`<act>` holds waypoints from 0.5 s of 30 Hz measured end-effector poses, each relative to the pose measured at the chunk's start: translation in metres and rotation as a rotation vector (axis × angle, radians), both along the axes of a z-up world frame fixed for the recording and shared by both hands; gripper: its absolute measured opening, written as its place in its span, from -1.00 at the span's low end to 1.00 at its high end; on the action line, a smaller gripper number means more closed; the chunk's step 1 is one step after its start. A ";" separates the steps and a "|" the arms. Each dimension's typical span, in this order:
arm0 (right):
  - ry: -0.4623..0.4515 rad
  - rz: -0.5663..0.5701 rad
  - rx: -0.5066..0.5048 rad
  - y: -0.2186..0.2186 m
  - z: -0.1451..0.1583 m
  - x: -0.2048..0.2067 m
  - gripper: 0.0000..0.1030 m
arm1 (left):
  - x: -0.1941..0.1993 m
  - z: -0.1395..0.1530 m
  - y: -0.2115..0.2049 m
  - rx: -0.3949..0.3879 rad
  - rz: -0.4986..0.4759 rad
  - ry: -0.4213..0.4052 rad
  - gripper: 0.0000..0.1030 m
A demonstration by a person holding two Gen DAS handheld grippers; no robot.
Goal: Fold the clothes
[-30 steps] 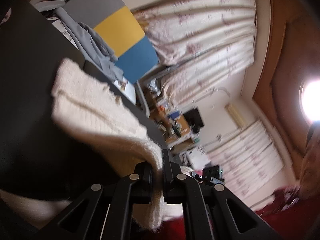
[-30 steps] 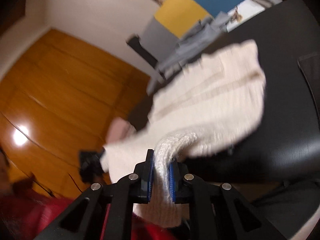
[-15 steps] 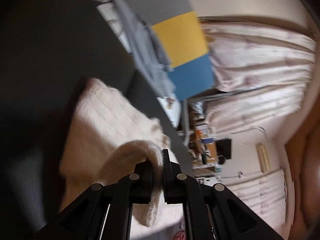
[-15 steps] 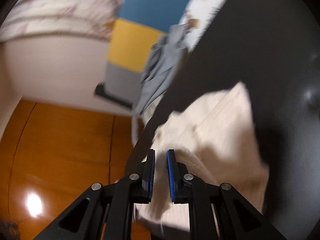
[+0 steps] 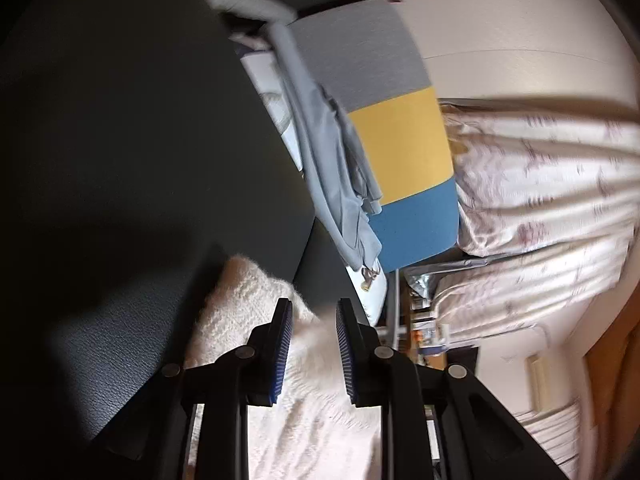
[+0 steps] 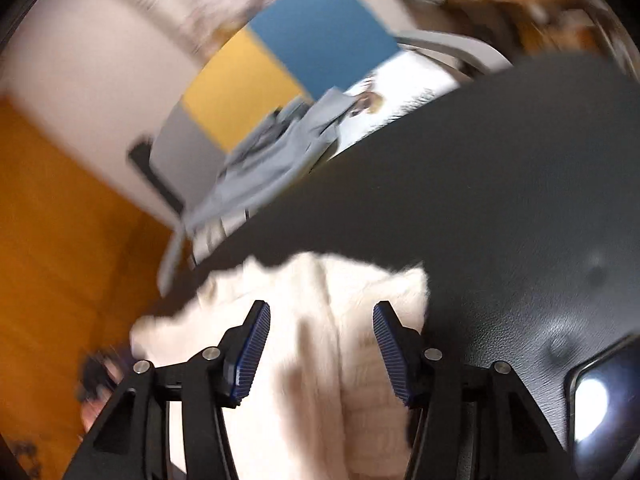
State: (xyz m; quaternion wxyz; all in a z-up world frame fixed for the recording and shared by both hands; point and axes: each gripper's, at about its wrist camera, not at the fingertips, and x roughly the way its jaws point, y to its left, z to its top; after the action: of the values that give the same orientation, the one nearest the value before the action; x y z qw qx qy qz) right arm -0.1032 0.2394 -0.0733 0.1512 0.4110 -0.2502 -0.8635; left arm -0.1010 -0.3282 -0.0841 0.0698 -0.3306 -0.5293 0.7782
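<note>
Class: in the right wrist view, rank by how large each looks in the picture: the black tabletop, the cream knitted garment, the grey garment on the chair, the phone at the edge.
1. black tabletop
2. cream knitted garment, enlarged by nearness to the camera
3. grey garment
4. phone, cut off by the picture's edge, so unsure

A lived-in home: patterned curtains (image 5: 540, 184) at three o'clock, a grey-yellow-blue chair (image 5: 400, 140) draped with grey clothes (image 5: 332, 168), cluttered shelves (image 5: 428, 324) beyond.

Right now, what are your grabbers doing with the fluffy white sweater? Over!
Left gripper and right gripper both opening, fingers off the cloth. Cream knitted sweater lying on the black table. Nothing in the way. Over.
</note>
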 end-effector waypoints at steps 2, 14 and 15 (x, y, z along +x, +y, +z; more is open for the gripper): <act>0.011 0.063 0.135 -0.026 0.000 -0.008 0.09 | -0.007 0.001 0.016 -0.092 -0.071 -0.019 -0.59; -0.035 0.193 0.462 -0.088 -0.025 -0.046 -0.82 | -0.032 0.032 0.099 -0.683 -0.204 0.047 -0.62; -0.029 0.193 0.455 -0.086 -0.023 -0.044 -0.82 | -0.029 0.038 0.097 -0.703 -0.195 0.087 -0.59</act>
State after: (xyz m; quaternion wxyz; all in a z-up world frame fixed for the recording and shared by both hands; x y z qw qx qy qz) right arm -0.1477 0.1537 -0.0962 0.1330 0.4689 -0.0112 -0.8731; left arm -0.1303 -0.2309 -0.0462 0.0481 -0.3497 -0.1920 0.9157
